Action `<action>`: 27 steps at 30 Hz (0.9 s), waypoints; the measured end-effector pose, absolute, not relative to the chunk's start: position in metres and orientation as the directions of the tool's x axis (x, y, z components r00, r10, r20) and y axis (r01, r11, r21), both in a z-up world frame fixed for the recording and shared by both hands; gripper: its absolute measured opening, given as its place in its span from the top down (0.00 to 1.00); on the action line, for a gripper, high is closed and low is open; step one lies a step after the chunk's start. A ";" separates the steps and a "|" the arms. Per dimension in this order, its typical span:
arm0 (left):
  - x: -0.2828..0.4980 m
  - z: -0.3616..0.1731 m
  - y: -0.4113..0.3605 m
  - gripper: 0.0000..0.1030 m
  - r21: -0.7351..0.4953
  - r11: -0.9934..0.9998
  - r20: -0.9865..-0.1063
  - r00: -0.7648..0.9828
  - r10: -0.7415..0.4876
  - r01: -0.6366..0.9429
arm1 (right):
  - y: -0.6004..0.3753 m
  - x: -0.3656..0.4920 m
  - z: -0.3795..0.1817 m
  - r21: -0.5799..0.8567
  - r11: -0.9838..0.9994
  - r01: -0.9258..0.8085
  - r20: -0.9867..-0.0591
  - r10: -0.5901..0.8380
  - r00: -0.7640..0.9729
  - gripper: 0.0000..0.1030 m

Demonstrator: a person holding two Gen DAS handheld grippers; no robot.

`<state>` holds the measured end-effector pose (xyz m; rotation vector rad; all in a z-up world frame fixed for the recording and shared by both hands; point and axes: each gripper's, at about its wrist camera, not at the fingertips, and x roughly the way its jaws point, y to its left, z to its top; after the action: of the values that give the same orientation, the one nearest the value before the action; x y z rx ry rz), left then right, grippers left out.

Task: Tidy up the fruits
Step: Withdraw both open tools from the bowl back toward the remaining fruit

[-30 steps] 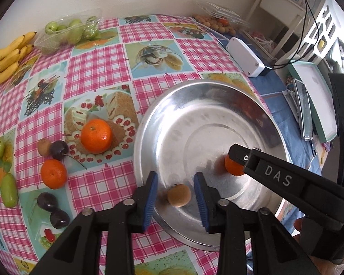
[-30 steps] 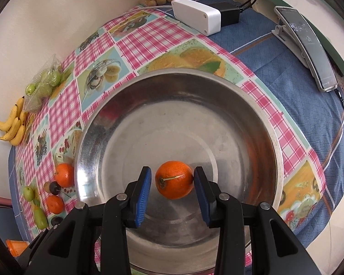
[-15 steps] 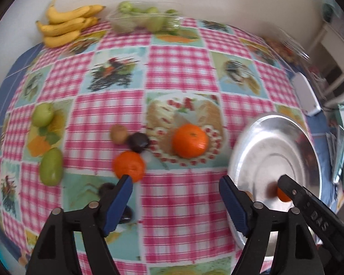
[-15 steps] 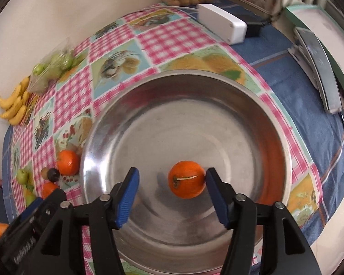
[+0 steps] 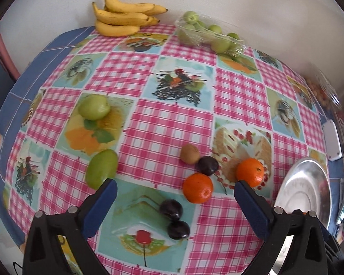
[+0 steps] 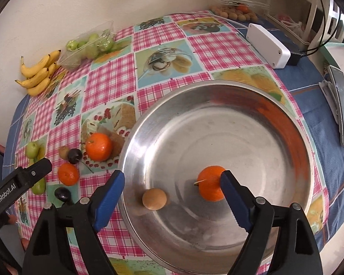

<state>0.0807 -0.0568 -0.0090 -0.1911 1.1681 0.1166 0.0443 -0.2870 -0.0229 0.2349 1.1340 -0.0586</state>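
Observation:
A steel bowl (image 6: 240, 105) holds an orange (image 6: 209, 186) and a small brown fruit (image 6: 154, 199). My right gripper (image 6: 172, 194) is wide open and empty above the bowl's near side. My left gripper (image 5: 175, 202) is wide open and empty above the checked tablecloth. Ahead of it lie two oranges (image 5: 197, 188) (image 5: 250, 171), a brown kiwi (image 5: 190, 153), dark plums (image 5: 208, 165) (image 5: 171, 209) (image 5: 178, 229), a green mango (image 5: 101, 168) and a green apple (image 5: 94, 107). The bowl shows at the right edge of the left wrist view (image 5: 305, 190).
Bananas (image 5: 123, 18) and a clear tray of green fruit (image 5: 208, 34) lie at the table's far edge by the wall. A white box (image 6: 267, 44), a tray of small nuts (image 6: 234, 13) and a clip-like tool (image 6: 341, 107) lie beyond and right of the bowl.
Both grippers opened wide and let go of their fruit in the bowl. My left gripper swung left, away from the bowl, over the loose fruit. My right gripper drew back a little.

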 end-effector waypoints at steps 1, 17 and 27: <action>0.082 -0.010 -0.055 0.00 -0.088 0.976 -0.923 0.385 -0.005 -0.198 | -0.288 0.044 -0.023 0.163 0.973 0.165 -0.902 0.079 0.425 0.07; 0.085 -0.011 -0.024 0.00 -0.024 0.973 -0.920 0.386 0.067 -0.228 | -0.293 0.042 -0.024 0.212 0.958 0.194 -0.887 0.105 0.451 0.02; 0.088 -0.005 -0.004 0.00 0.025 0.976 -0.906 0.408 0.113 -0.216 | -0.293 0.042 -0.027 0.193 0.959 0.206 -0.892 0.084 0.445 0.01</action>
<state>0.0877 -0.0039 -0.0052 -0.1012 1.1319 0.2077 0.0417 -0.2925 -0.0273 0.2914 1.1114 -0.0771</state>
